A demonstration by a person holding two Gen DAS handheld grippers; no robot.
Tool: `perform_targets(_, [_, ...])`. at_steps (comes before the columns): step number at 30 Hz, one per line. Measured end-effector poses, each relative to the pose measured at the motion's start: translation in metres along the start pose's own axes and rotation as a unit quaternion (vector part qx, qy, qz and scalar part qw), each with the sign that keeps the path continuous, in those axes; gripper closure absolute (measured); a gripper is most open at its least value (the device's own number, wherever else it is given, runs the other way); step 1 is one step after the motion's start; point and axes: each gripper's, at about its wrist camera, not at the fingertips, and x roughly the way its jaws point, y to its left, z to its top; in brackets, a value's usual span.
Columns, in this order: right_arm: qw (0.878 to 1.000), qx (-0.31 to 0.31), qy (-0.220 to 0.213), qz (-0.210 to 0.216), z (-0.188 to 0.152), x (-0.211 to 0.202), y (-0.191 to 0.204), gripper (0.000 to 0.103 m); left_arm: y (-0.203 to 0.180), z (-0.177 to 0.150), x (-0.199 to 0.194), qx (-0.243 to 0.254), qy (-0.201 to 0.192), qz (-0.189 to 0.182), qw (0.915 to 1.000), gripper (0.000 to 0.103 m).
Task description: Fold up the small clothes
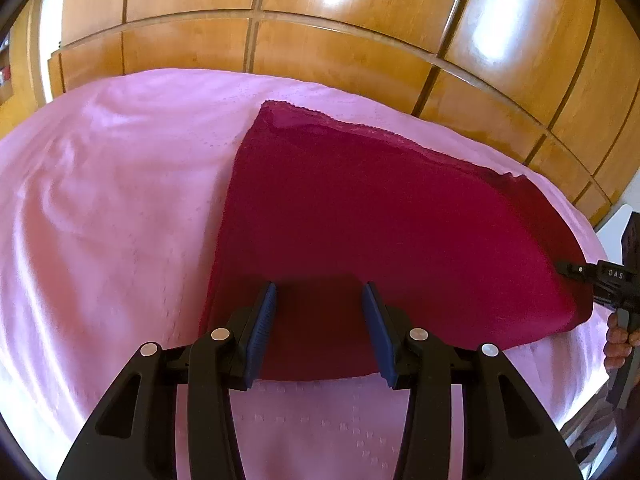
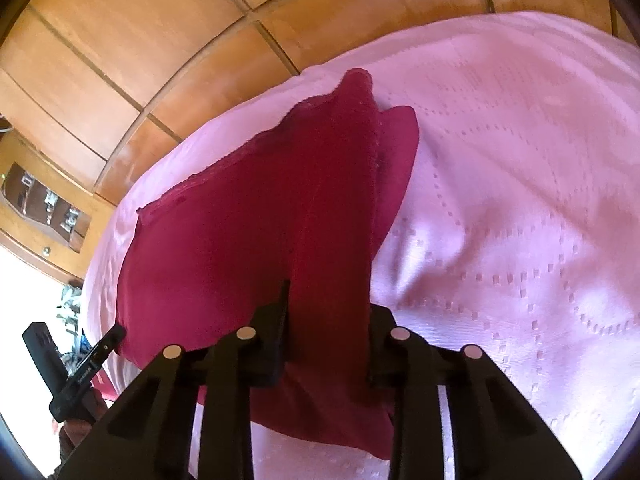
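Note:
A crimson garment point(image 1: 380, 216) with a lace-trimmed far edge lies spread on the pink bedspread point(image 1: 112, 200). My left gripper point(image 1: 320, 304) hovers over the garment's near edge. Its blue pads point(image 1: 262, 320) stand apart, and the cloth lies flat beneath them, not pinched. In the right wrist view, my right gripper point(image 2: 328, 312) is shut on a bunched ridge of the garment point(image 2: 248, 220), which fills the gap between the black fingers point(image 2: 280, 316) and rises off the bed. The right gripper's tip point(image 1: 566, 268) shows at the garment's right edge. The left gripper point(image 2: 114, 334) meets its left corner.
Polished wooden wardrobe panels point(image 1: 340, 52) stand just behind the bed. A person's hand point(image 1: 620, 340) holds the right gripper's handle at the far right. A wooden shelf with small items point(image 2: 48, 204) is to the left, beyond the bed's edge. Bare pink bedspread point(image 2: 520, 200) stretches right of the garment.

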Motion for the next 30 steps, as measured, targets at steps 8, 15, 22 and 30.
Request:
perform_targets(8, [0.998, -0.011, -0.026, 0.064, 0.019, -0.020, 0.051, 0.080, 0.028, 0.014, -0.003, -0.055, 0.021, -0.109, 0.9923, 0.059])
perform_targets(15, [0.988, -0.074, -0.041, 0.131, 0.044, -0.015, 0.162, 0.082, 0.056, 0.024, 0.005, -0.090, 0.039, -0.178, 0.9791, 0.059])
perform_targets(22, [0.979, -0.148, 0.005, 0.140, 0.034, 0.045, 0.264, 0.082, 0.066, 0.020, 0.016, -0.122, 0.049, -0.197, 0.9715, 0.059])
perform_targets(30, [0.964, -0.217, 0.097, 0.118, -0.023, 0.128, 0.318, 0.081, 0.112, 0.022, -0.010, -0.203, 0.027, -0.217, 0.9545, 0.059])
